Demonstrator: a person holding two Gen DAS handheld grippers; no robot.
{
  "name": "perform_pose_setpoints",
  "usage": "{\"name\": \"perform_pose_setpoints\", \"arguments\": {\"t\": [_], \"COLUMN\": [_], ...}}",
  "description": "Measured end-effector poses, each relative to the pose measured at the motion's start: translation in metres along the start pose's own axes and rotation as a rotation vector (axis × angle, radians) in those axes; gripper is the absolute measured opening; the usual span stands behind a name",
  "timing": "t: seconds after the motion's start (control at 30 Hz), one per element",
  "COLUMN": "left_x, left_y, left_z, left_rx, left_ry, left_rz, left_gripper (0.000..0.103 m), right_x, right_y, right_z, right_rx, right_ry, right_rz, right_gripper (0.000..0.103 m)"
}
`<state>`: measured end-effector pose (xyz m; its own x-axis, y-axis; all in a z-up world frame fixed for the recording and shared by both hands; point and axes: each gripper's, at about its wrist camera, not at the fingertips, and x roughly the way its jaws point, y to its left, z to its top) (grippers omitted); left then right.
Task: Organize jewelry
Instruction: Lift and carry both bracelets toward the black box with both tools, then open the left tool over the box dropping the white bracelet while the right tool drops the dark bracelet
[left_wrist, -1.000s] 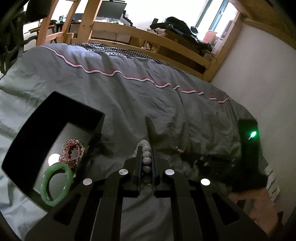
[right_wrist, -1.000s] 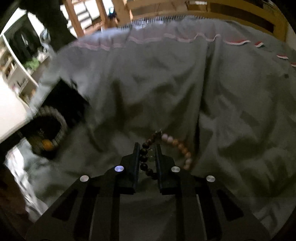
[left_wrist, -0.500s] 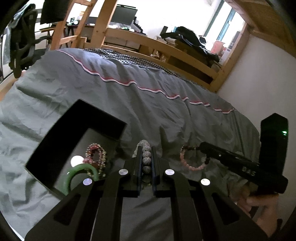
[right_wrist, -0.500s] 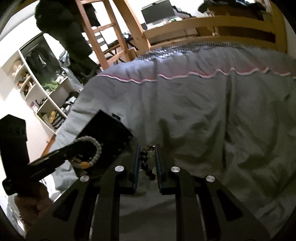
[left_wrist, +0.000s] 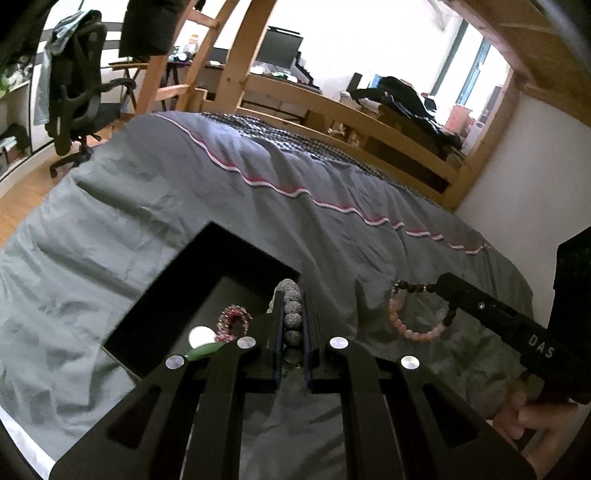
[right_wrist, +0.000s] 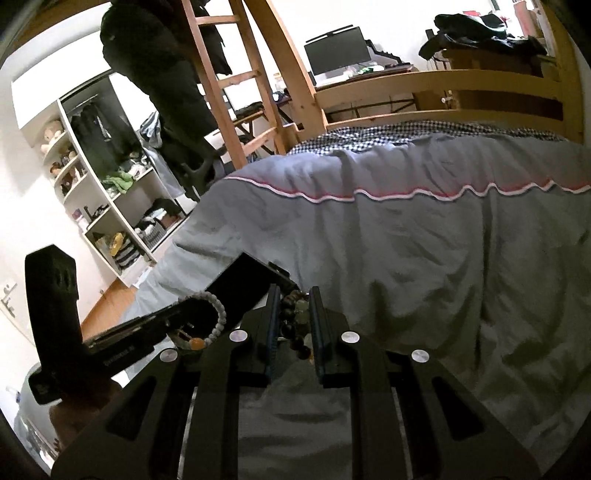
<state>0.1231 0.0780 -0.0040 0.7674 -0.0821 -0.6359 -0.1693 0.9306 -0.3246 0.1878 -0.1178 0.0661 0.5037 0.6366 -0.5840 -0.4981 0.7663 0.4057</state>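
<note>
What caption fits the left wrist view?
Left gripper holds a speckled grey bead bracelet beside the black box on the bed.

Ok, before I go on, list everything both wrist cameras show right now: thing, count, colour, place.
jewelry box: 1, black, open, on the duvet, left of the left gripper
beaded bracelet: 1, pink-red, inside the box
bangle: 1, green, inside the box, partly hidden
round white item: 1, inside the box, too small to identify
speckled bracelet: 1, grey-white, pinched in the left gripper
pink and dark bracelet: 1, hanging from the right gripper
duvet: 1, grey with pink-white trim
bed frame: 1, wooden
office chair: 1, black, on the floor
monitor: 1, black, on the desk
shelf unit: 1, white
left gripper: 1, black
right gripper: 1, black
</note>
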Motion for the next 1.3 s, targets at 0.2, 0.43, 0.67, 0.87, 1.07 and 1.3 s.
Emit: {"name": "perform_pose_setpoints", "arguments": {"t": [0.2, 0.43, 0.67, 0.87, 1.07, 1.3], "left_x": [-0.007, -0.015, -0.02, -0.015, -0.005, -0.004], "left_y": [0.016, 0.032, 0.045, 0.052, 0.056, 0.056], "left_z": [0.007, 0.014, 0.016, 0.014, 0.01, 0.009], "left_rx": [-0.038, -0.071, -0.083, -0.098, -0.095, -0.096], "left_ry": [-0.023, -0.044, -0.055, -0.032, -0.002, 0.004], "left_rz": [0.037, 0.085, 0.13, 0.116, 0.128, 0.164], "left_gripper": [0.008, 0.008, 0.008, 0.008, 0.008, 0.009], "right_x": [0.015, 0.041, 0.065, 0.077, 0.092, 0.107], "right_y": [0.024, 0.056, 0.068, 0.074, 0.07, 0.059], "right_z": [0.011, 0.017, 0.01, 0.003, -0.003, -0.009], "right_rx": [-0.023, -0.077, -0.104, -0.117, -0.104, -0.058], "right_ry": [-0.007, 0.011, 0.049, 0.068, 0.096, 0.127], "right_rz": [0.029, 0.045, 0.063, 0.084, 0.109, 0.132], "right_gripper": [0.016, 0.016, 0.016, 0.016, 0.016, 0.023]}}
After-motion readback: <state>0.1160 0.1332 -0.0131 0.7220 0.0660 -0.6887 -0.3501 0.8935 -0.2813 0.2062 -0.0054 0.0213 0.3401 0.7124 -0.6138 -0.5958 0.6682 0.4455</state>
